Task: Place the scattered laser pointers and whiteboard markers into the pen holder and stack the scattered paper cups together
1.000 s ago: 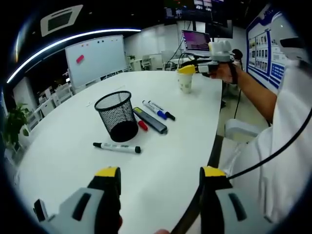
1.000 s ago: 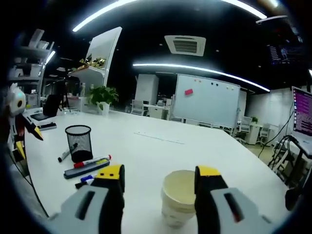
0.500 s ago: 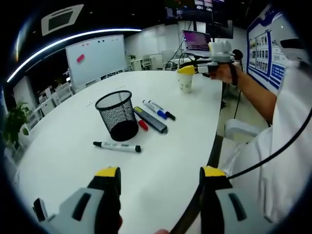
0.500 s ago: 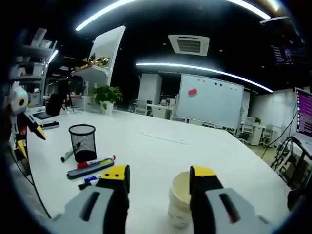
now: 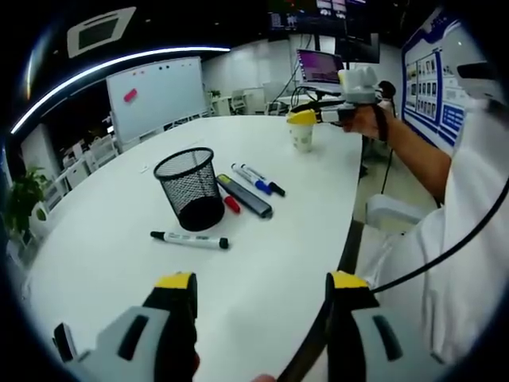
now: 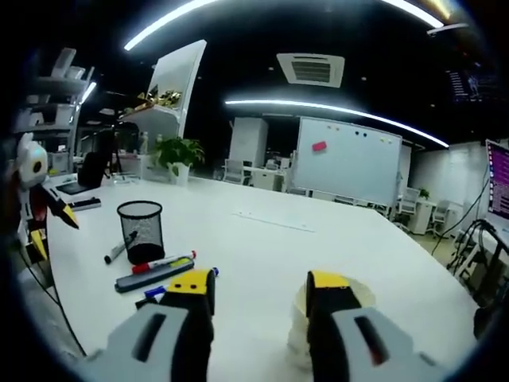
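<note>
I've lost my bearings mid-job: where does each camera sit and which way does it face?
Left gripper view: rides the left tool at the near table edge, looking across the white table at the black mesh pen holder; the person's sleeve and right tool at the white paper cup show.
Right gripper view: rides the right tool, beside the cup, facing the whiteboard.
Shared: holder, markers, cup, whiteboard.

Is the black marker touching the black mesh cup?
Apart. In the left gripper view, bare white table shows between the black marker and the mesh cup.
</note>
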The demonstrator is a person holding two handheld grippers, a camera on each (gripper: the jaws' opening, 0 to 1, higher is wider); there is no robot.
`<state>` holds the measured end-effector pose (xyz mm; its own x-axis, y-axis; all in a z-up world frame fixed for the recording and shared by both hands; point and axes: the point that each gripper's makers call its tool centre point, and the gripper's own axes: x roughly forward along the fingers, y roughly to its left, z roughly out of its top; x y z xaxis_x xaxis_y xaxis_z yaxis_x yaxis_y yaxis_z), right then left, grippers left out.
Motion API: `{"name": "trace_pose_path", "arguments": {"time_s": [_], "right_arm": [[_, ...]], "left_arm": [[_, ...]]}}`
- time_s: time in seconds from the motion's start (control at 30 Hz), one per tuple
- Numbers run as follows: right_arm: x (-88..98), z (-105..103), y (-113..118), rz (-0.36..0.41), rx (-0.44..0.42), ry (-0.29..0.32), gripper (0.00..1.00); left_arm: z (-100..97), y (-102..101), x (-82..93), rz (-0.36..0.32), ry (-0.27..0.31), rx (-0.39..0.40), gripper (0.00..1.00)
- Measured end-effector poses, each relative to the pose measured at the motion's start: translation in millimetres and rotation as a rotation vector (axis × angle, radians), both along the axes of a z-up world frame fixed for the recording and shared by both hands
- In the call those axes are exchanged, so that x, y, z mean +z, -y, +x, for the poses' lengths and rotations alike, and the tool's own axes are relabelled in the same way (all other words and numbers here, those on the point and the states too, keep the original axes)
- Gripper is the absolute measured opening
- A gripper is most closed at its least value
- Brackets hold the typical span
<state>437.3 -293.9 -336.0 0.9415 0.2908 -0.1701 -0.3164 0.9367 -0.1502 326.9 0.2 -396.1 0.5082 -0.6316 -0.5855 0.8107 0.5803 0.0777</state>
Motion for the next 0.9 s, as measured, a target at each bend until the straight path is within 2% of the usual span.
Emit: {"name": "trace_pose_path", "arguments": {"time_s": [0.13,0.43,0.9], "right_arm": [[-1.0,-1,-4,0.003,0.011,-0.002,0.49],[-3.9,1,-4,-0.008,-0.01,0.003,0.49],[-8.9,-1,-16,-0.007,0.026,-0.01,0.54]], "left_arm": [[-0.1,0,0.9,-0.003,0.002,0.0,0.66],[1.5,1,1.4,0.002,0.006,-0.003,0.66],[3.5,1,4.7,-0.004,0.015,0.002,0.66]]}}
